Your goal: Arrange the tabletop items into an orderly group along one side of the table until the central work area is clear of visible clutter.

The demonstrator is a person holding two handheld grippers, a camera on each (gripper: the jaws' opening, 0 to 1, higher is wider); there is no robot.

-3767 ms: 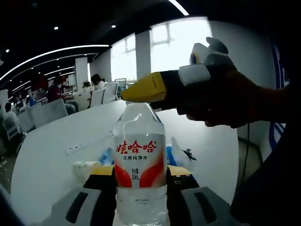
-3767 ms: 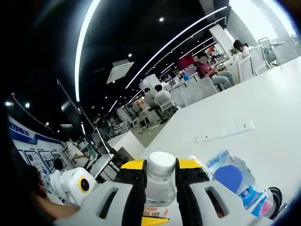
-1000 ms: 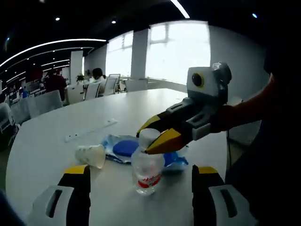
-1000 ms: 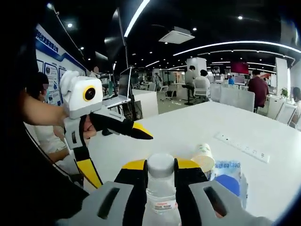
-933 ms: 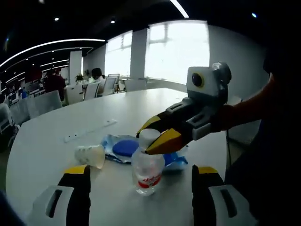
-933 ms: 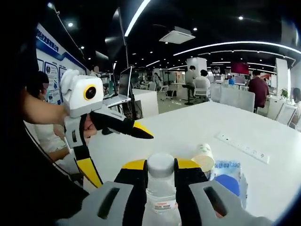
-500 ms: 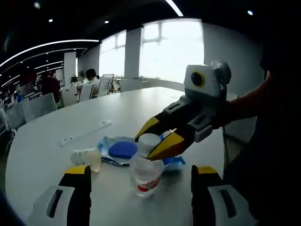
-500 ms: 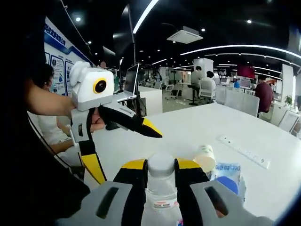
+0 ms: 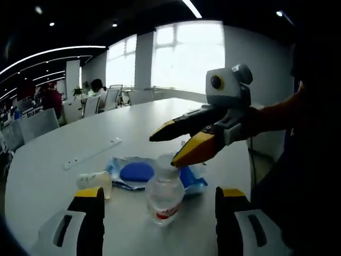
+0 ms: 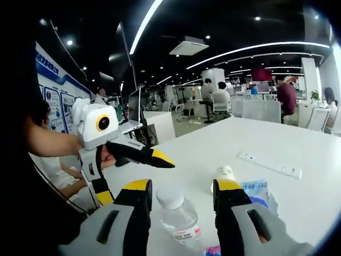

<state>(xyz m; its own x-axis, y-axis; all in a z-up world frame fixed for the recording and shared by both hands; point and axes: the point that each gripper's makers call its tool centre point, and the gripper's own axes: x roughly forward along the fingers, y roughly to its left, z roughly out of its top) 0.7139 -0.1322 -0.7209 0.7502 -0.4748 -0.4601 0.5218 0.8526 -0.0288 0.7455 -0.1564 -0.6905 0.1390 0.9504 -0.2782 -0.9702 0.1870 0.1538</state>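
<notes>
A clear water bottle [image 9: 164, 194] with a red and white label and a white cap stands upright on the white table [image 9: 133, 122]. It sits just ahead of my left gripper [image 9: 159, 193], whose jaws stand wide open on either side of it. My right gripper [image 9: 166, 150] reaches in from the right, open, its yellow tips just above the cap. In the right gripper view the bottle [image 10: 178, 216] stands free between the open jaws of my right gripper [image 10: 181, 186]. The left gripper [image 10: 137, 175], held by a hand, is open at the left.
A paper cup [image 9: 95, 180] lies on its side beside a blue and white packet [image 9: 136, 172], just behind the bottle. A white power strip [image 9: 90, 154] lies further back on the table. Chairs and seated people are beyond the far table edge.
My right gripper has opened and let go of the bottle's neck, and the bottle now stands by itself. The left gripper had let go of the bottle earlier and stays open.
</notes>
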